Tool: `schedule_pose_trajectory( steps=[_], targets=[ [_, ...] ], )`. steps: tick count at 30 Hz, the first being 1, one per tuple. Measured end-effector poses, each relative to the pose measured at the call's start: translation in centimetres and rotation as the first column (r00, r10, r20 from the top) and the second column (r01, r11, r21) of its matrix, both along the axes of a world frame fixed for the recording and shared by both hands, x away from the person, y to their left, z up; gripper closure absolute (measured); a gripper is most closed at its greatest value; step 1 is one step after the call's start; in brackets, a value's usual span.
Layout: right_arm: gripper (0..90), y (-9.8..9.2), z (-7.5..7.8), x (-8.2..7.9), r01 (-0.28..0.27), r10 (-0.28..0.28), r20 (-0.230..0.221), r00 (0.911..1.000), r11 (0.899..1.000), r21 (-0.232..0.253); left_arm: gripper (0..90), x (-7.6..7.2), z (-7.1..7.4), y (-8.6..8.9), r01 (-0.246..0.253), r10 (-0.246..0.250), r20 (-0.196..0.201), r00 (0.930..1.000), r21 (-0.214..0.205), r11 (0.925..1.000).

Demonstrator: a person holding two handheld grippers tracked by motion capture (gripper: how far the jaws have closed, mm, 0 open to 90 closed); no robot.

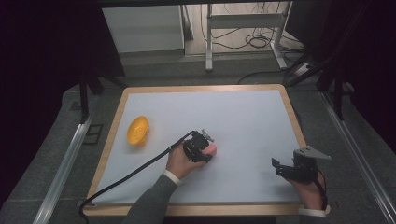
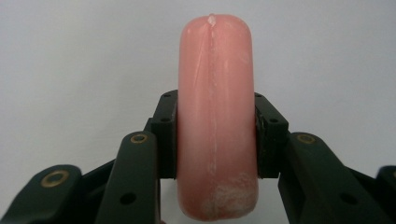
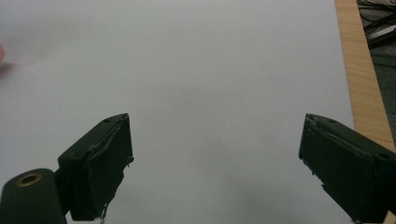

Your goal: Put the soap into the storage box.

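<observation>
A pink sausage (image 2: 215, 121) is pinched between the jaws of the left gripper (image 1: 201, 148) near the middle of the white table mat (image 1: 243, 116) — the right gripper (image 3: 215, 154) is held spread wide, well apart from a yellow bowl (image 1: 137, 130).

Glossy smooth pink sausage (image 2: 215, 121), matt white table sheet (image 1: 243, 121), wood-grain table rim (image 1: 201, 88), shiny yellow plastic bowl (image 1: 137, 130)

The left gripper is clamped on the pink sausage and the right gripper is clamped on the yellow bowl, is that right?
Not quite. The left gripper is clamped on the pink sausage, but the right gripper holds nothing: the right gripper view shows its jaws wide apart over bare mat. The yellow bowl sits alone in the high view.
</observation>
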State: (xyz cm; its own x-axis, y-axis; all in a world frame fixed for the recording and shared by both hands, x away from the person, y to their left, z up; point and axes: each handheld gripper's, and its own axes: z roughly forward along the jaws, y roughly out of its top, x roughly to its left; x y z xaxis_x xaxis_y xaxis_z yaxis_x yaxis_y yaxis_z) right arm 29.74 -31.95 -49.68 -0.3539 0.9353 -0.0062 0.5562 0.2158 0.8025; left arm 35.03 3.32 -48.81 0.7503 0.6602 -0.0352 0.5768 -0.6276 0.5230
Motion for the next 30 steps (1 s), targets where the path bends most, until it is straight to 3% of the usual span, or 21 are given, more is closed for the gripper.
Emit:
schedule_pose_trajectory(
  steps=[8, 16, 19, 30],
  targets=[
    [9.2, 0.0, 0.0, 0.0, 0.000, 0.000, 0.000, 1.0000, 1.000, 0.001, 60.4, -0.4, 1.5, 1.1, -0.011, 0.012, 0.027, 0.9996, -0.024, 0.9996],
    [9.3, -0.1, 0.0, 0.0, 0.001, -0.001, -0.002, 1.0000, 1.000, -0.002, 60.4, -0.7, 2.1, 1.5, -0.005, 0.006, 0.035, 0.9994, -0.018, 0.9998],
    [9.2, 0.0, 0.0, 0.0, 0.000, 0.000, -0.004, 1.0000, 1.000, -0.002, 60.4, -0.7, 2.1, 2.1, -0.018, 0.019, 0.027, 0.9994, -0.037, 0.9992],
    [9.2, 0.0, -0.1, 0.0, 0.000, 0.000, -0.006, 1.0000, 1.000, -0.005, 60.4, -0.6, 2.4, 4.7, -0.071, 0.072, 0.044, 0.9964, -0.038, 0.9968]
  ],
)
